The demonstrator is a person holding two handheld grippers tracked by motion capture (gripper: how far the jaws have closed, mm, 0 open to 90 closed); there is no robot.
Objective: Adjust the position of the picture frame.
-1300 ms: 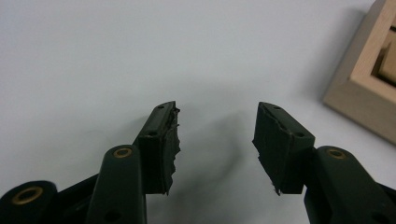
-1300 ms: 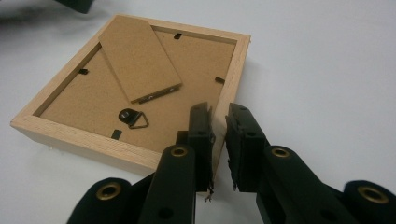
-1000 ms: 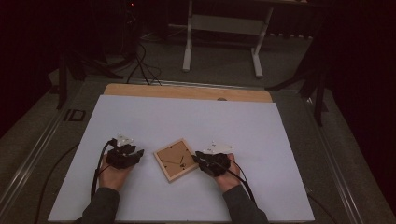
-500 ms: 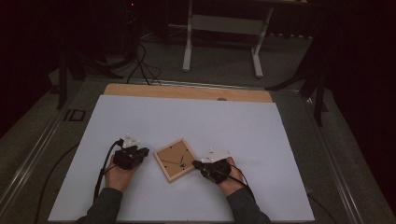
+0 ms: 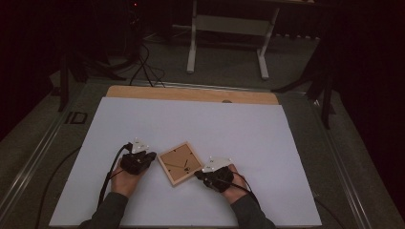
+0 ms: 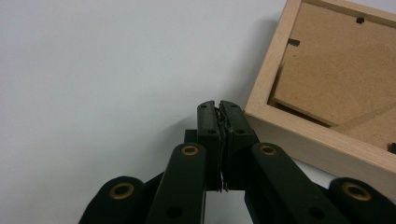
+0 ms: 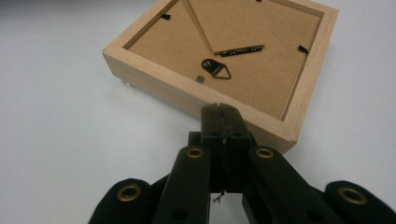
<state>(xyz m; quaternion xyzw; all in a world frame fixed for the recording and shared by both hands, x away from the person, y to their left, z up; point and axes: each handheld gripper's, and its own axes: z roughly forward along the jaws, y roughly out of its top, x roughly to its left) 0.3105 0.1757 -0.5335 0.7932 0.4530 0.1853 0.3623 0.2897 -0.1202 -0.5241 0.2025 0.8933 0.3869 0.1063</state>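
A square wooden picture frame [image 5: 180, 163] lies back side up on the white table top, turned diamond-wise between my two hands. Its brown backing board [image 7: 224, 60] shows a black hanger loop and small clips. My left gripper [image 5: 153, 157] sits just left of the frame, and in the left gripper view its jaws [image 6: 218, 105] are shut together beside the frame's edge [image 6: 299, 135] with nothing in them. My right gripper [image 5: 197, 175] is at the frame's near right side. Its jaws [image 7: 220, 108] are shut and empty right at the wooden rim; I cannot tell whether they touch it.
The white sheet [image 5: 200, 124] covers most of the table, with a bare wooden strip [image 5: 191, 94] along the far edge. Beyond the table are a white stand's legs [image 5: 227, 43] and cables on the dark floor [image 5: 143, 62].
Both hands have shifted only slightly; the right hand has drawn a little toward the table's near edge. The frame lies where it was.
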